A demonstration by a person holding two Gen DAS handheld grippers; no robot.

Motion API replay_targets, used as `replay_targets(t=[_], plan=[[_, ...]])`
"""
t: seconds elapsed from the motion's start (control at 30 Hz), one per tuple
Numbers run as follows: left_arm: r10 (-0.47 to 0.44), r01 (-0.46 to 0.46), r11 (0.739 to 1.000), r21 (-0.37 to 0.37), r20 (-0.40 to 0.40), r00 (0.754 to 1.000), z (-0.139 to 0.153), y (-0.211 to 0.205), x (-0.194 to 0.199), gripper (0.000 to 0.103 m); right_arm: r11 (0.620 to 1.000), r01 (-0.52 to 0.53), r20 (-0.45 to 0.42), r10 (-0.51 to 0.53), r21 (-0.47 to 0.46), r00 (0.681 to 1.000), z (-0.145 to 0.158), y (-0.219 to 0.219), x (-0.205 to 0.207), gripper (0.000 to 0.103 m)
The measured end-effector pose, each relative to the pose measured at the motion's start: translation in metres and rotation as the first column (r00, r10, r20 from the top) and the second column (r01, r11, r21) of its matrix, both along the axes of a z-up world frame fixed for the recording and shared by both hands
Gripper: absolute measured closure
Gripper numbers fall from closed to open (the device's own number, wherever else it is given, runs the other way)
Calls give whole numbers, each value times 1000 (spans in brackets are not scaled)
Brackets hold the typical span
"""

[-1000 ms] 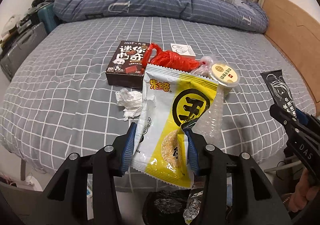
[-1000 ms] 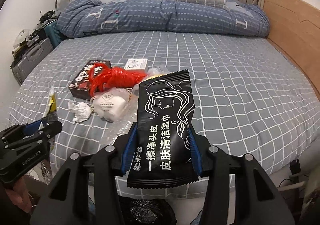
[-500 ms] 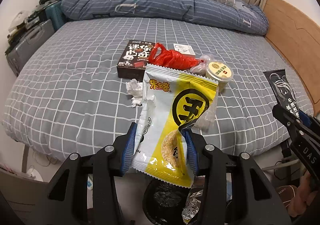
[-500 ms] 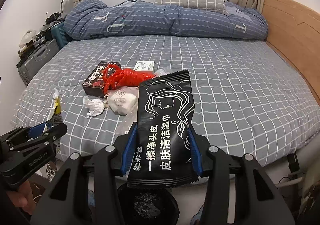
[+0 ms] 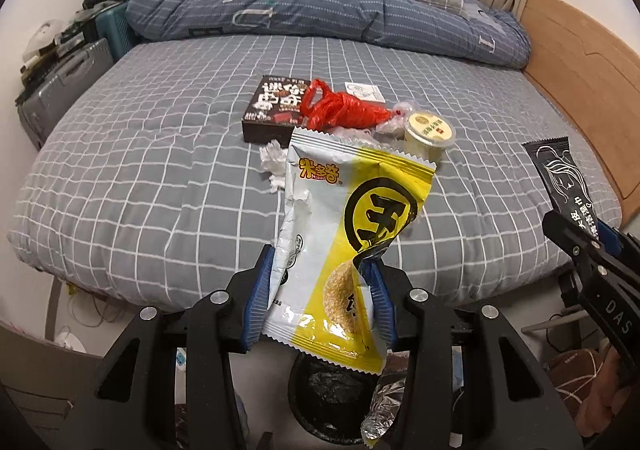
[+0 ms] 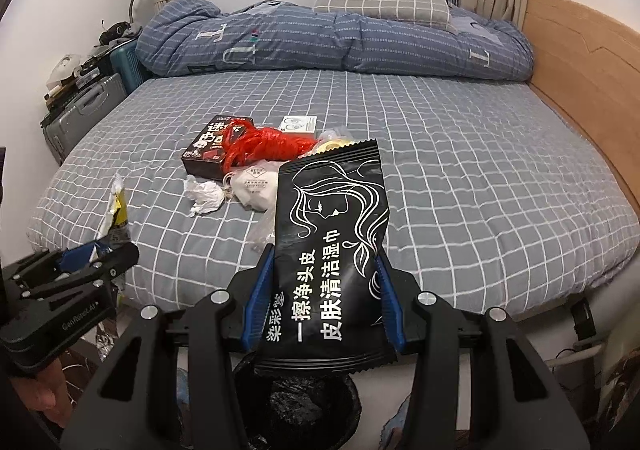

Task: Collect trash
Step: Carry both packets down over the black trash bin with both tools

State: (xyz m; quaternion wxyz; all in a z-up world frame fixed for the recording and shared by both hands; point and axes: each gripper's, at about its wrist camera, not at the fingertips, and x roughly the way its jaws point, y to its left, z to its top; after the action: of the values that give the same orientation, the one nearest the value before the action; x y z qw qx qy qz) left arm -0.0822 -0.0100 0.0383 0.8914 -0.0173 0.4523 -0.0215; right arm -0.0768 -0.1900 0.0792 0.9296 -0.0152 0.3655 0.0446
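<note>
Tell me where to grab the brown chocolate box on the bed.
Probably across its two long sides, coming from above: the brown chocolate box lies flat on the bed. Grip the end away from the red plastic bag, which drapes over one corner.

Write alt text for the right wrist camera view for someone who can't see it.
The right gripper pinches a black wet-wipe packet above a black-lined trash bin at the foot of a grey checked bed. On the bed lie a dark box, red plastic bag, face mask and crumpled tissue; the left gripper shows at far left.
</note>
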Motion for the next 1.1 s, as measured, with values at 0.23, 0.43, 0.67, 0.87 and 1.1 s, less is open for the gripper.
replay_targets(t=[0.23, 0.43, 0.67, 0.87, 1.1], plan=[[26, -26, 999, -18, -24, 999, -12, 11, -18, 59, 1000, -5, -28, 5, -2, 1000, -13, 2, -18, 58], [24, -24, 1000, -12, -43, 999, -21, 11, -32, 59, 1000, -18, -57, 17, -22, 998, -29, 9, -31, 58], [10, -10, 1000, 10, -73, 997, -41, 6, -46, 59, 1000, -23, -106, 21, -13, 994, -55, 13, -45, 58], [1, 1, 1000, 17, -110, 994, -64, 4, -57, 59, 1000, -21, -145, 19, -12, 989, -77, 15, -51, 58], [-13, 14, 1000, 8, -179, 984, -98, 4, -66, 59, 1000, -17, -207, 17, 0, 978, -108, 11, -56, 58]])
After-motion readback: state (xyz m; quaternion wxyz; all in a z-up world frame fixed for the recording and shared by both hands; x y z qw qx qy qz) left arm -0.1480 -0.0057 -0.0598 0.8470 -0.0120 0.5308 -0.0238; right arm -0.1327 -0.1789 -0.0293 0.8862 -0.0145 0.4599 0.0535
